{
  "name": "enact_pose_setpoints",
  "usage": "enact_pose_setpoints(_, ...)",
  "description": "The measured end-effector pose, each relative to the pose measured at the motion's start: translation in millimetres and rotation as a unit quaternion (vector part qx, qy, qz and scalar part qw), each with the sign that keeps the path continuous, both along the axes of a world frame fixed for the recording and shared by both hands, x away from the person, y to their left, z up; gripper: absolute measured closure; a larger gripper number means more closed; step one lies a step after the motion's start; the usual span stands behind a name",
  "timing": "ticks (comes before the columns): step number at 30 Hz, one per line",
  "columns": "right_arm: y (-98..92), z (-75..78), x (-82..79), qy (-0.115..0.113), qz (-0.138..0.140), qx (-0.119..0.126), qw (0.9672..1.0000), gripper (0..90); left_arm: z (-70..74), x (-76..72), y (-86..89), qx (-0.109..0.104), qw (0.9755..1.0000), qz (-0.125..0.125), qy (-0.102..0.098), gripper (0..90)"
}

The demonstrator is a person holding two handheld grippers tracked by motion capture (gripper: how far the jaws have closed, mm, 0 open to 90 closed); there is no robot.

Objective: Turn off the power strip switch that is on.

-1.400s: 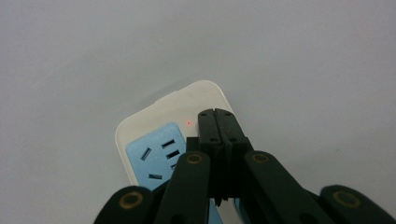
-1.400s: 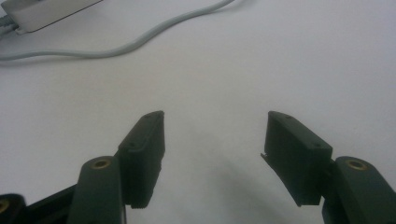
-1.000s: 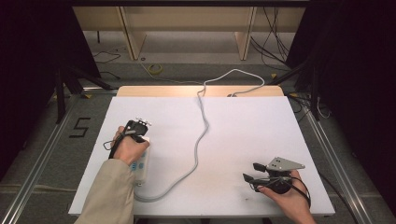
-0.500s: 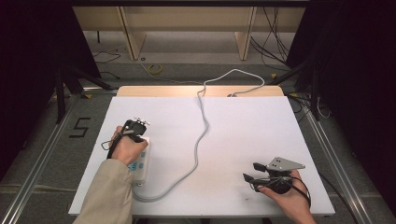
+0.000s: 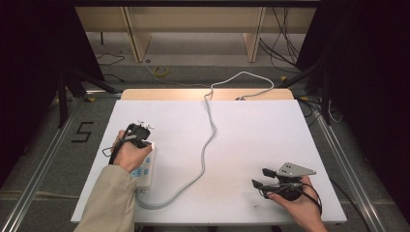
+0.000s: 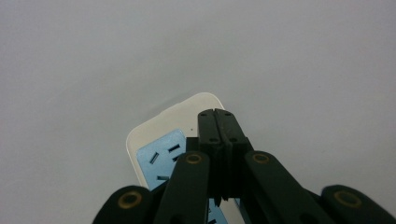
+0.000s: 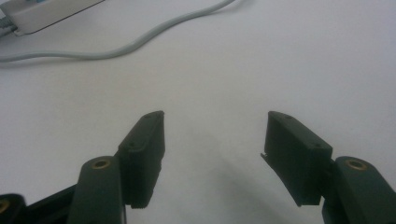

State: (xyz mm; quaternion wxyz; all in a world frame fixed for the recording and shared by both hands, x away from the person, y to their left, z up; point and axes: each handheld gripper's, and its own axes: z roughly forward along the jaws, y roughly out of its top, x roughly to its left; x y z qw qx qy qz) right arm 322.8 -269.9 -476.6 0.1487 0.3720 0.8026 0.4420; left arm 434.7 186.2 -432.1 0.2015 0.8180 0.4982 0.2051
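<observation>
A broad white rectangular table (image 5: 251, 125) with a pale wooden strip along its far edge takes up most of the floor space between dark curtained sides. A long grey power cable (image 5: 209, 130) snakes down its middle from the far edge, curving toward the near left corner, where it joins a white plastic power strip with light blue socket panels (image 5: 146, 169). The strip lies flat on the table near the left edge, its length running away from the person.

The person's left hand (image 5: 129, 153), coming out of a beige sleeve (image 5: 107, 200), holds the left gripper (image 5: 140, 129) right over the far end of the strip. In the left gripper view its two black jaws are pressed together, tips touching with nothing between them, poised above the end of the strip (image 6: 168, 135) and its blue socket face.

At the near right, the right hand (image 5: 297, 200) rests the right gripper (image 5: 261, 178) low on the bare table, well apart from the strip. Its jaws stand wide apart and empty, pointing left across the table, with the grey cable (image 7: 140, 42) beyond them.
</observation>
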Motion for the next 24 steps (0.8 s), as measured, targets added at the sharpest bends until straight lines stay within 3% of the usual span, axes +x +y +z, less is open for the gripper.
enact_pose_setpoints(10,-0.1,0.1,0.0,0.0,0.0,0.0,1.0,39.1,4.9,-7.0,0.3,-0.007,0.9998,-0.015,-0.01,85.6)
enact_pose_setpoints(15,-0.1,0.1,0.1,-0.001,0.0,0.0,1.0,39.1,7.4,-10.7,2.2,-0.022,0.9994,-0.02,-0.016,84.4)
enact_pose_setpoints(24,0.2,0.1,0.1,-0.001,0.001,0.001,1.0,39.1,8.5,-18.7,3.7,-0.027,0.9982,-0.038,-0.037,80.2)
